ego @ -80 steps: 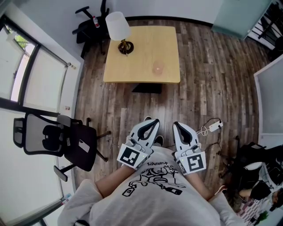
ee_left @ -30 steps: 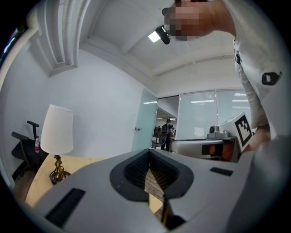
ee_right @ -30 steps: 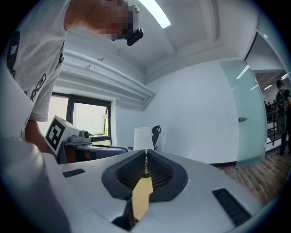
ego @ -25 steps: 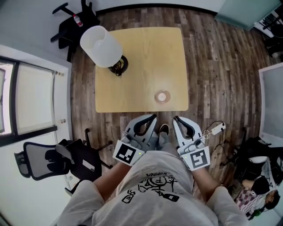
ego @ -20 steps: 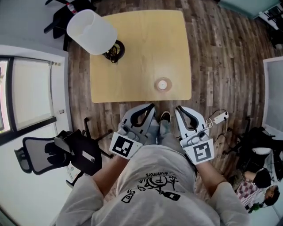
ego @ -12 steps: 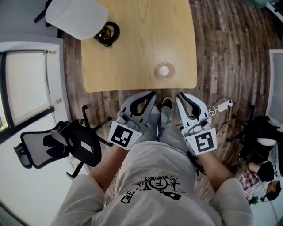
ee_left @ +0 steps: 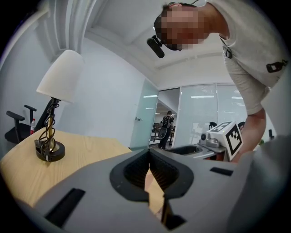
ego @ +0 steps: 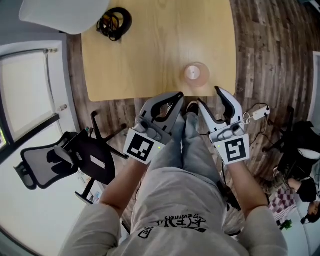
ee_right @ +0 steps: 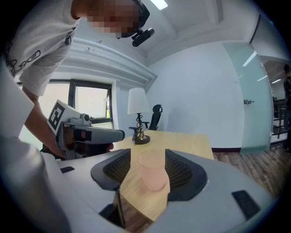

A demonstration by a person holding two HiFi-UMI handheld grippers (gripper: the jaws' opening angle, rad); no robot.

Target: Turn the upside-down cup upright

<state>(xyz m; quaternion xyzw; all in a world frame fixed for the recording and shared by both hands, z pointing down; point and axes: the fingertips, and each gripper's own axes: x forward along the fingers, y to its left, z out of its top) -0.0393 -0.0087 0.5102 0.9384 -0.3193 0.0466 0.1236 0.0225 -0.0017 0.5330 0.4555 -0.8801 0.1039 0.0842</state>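
Observation:
A pale pink translucent cup (ego: 196, 74) stands near the front edge of the light wooden table (ego: 150, 60). In the right gripper view the cup (ee_right: 153, 169) shows straight ahead through the gap of the jaws, beyond their tips and apart from them. Whether its mouth faces down I cannot tell. My right gripper (ego: 210, 97) is open; its jaws have just been opening and nothing is between them. My left gripper (ego: 178, 96) is shut and empty, level with the table's front edge. Its closed tips (ee_left: 149, 154) point across the tabletop.
A lamp with a dark coiled base (ego: 114, 21) and white shade (ego: 65, 12) stands on the table's far left corner. A black office chair (ego: 65, 160) stands on the wood floor at left. A white power strip (ego: 260, 112) lies at right.
Both grippers have come down and forward to the table's front edge. The right jaws have gone from shut to open. The table and cup now show larger and closer.

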